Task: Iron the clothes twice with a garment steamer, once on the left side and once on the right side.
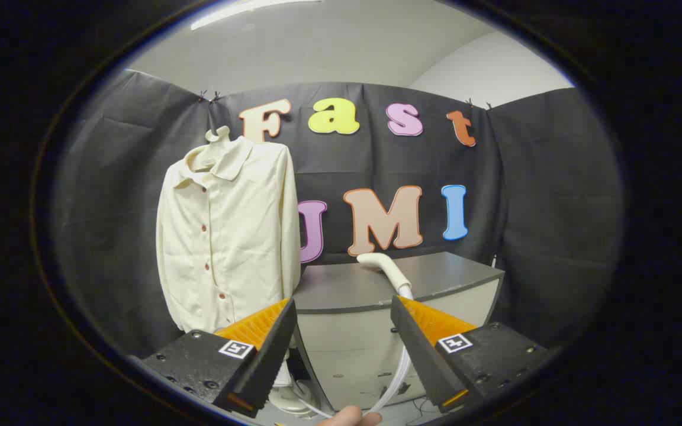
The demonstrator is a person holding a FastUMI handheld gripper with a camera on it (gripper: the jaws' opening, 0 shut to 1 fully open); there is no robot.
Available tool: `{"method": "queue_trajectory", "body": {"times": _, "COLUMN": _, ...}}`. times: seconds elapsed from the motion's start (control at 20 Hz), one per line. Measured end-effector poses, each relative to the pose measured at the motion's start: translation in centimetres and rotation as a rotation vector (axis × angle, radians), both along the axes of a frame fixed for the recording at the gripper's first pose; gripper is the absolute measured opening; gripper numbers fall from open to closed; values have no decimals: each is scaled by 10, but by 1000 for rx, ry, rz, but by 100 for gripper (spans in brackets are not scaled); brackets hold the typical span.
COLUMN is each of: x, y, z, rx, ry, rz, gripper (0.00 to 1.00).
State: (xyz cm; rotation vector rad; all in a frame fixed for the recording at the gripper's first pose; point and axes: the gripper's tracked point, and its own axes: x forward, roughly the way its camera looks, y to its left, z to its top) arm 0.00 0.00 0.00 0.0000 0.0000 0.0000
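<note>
Cream shirt [228,236], white steamer head [383,269], grey cabinet [370,331]

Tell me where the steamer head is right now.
In the gripper view, the steamer head lies on the grey cabinet top, right of the hanging cream shirt and beyond the open gripper.

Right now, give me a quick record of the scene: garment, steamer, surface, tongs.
garment: cream shirt hanging buttoned against the booth wall, left of the cabinet
steamer: white steamer head lying on the cabinet top, hose trailing down
surface: grey cabinet beyond the fingers
tongs: tongs open, holding nothing, short of the steamer head
</note>
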Motion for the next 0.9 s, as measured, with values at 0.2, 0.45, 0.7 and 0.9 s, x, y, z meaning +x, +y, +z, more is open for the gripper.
{"method": "queue_trajectory", "body": {"times": 0.2, "x": 9, "y": 2, "z": 2, "rx": -7, "ry": -1, "rz": -6, "gripper": 97}}
{"method": "queue_trajectory", "body": {"times": 0.45, "x": 25, "y": 5, "z": 0, "rx": -7, "ry": 10, "rz": -6, "gripper": 97}}
{"method": "queue_trajectory", "body": {"times": 0.7, "x": 44, "y": 2, "z": 1, "rx": -23, "ry": 28, "rz": -13, "gripper": 97}}
{"method": "queue_trajectory", "body": {"times": 0.9, "x": 67, "y": -7, "z": 10, "rx": -24, "ry": 38, "rz": -26, "gripper": 97}}
